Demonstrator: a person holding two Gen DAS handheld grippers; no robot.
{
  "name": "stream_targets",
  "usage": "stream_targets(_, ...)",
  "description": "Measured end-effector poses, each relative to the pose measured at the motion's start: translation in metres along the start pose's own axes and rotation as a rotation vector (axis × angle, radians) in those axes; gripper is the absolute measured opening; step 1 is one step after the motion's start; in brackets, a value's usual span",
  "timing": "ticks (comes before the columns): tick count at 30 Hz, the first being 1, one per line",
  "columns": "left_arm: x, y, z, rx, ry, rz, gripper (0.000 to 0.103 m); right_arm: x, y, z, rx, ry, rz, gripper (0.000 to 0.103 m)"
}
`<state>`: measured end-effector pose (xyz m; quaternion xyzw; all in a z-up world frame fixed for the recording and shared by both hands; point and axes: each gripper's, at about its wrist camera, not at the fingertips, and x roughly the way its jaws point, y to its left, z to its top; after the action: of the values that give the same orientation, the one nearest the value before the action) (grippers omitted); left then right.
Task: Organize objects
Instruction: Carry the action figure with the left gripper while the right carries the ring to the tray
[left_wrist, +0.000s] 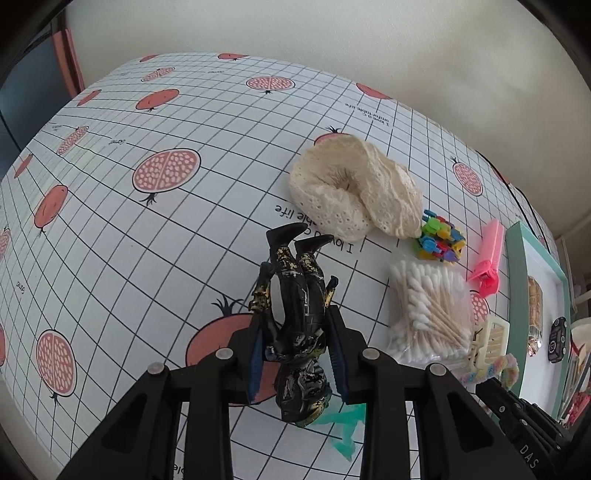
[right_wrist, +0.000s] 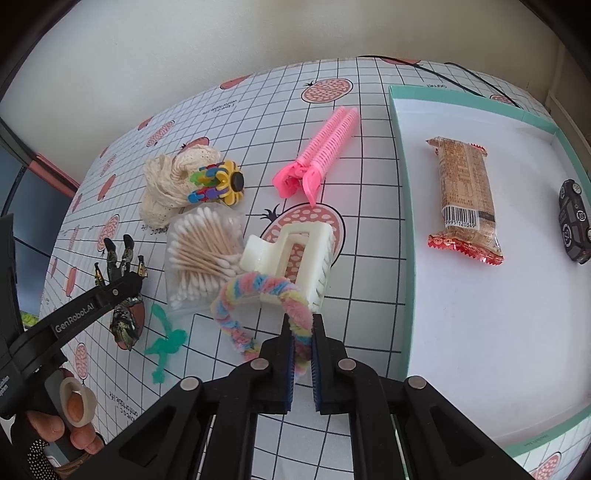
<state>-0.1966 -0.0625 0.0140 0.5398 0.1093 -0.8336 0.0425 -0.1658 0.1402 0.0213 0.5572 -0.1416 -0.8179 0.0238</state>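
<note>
Nearest the lens, the left gripper (left_wrist: 297, 354) has its two black, blue-padded tongs clamped on the torso of a black-and-gold action figure (left_wrist: 295, 314). The figure is glossy hard plastic, lying on its back with its booted legs pointing away, probably so it can be lifted out of the clutter.

The right gripper (right_wrist: 301, 345) has its tongs pressed together on a fuzzy pastel pipe-cleaner loop (right_wrist: 258, 295), soft and twisted in pink, blue and yellow. The loop arches up against a cream plastic claw hair clip (right_wrist: 295, 258), smooth, boxy and toothed.

Both grips likely prepare a move to the shallow teal-rimmed tray (right_wrist: 400, 206) at the right, which already holds a crinkly wrapped snack bar (right_wrist: 463, 195) and a small dark toy car (right_wrist: 574, 221).

Around them on the gridded pomegranate-print tablecloth (left_wrist: 147, 229) lie the unsorted things: a clear packet of wooden-stemmed cotton swabs (right_wrist: 205, 251), a bumpy cream lace cloth (left_wrist: 351, 188), a bright interlocking plastic toy (right_wrist: 218, 182), a ridged pink hair clip (right_wrist: 321, 147) and a limp green rubbery figure (right_wrist: 164, 343). A person's hand (right_wrist: 62, 424) grips the left tool's handle.
</note>
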Motion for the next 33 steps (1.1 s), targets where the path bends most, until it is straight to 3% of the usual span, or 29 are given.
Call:
stream_targets(21, -0.034, 0.002, 0.0, -0.008, -0.089, 0.01, 0.032, -0.044, -0.015, 0.001, -0.02, -0.084, 0.036, 0.007)
stream_targets(33, -0.056, -0.05, -0.012, 0.085, -0.133, -0.043, 0.032, -0.078, -0.074, 0.0, 0.056, -0.14, -0.004, 0.007)
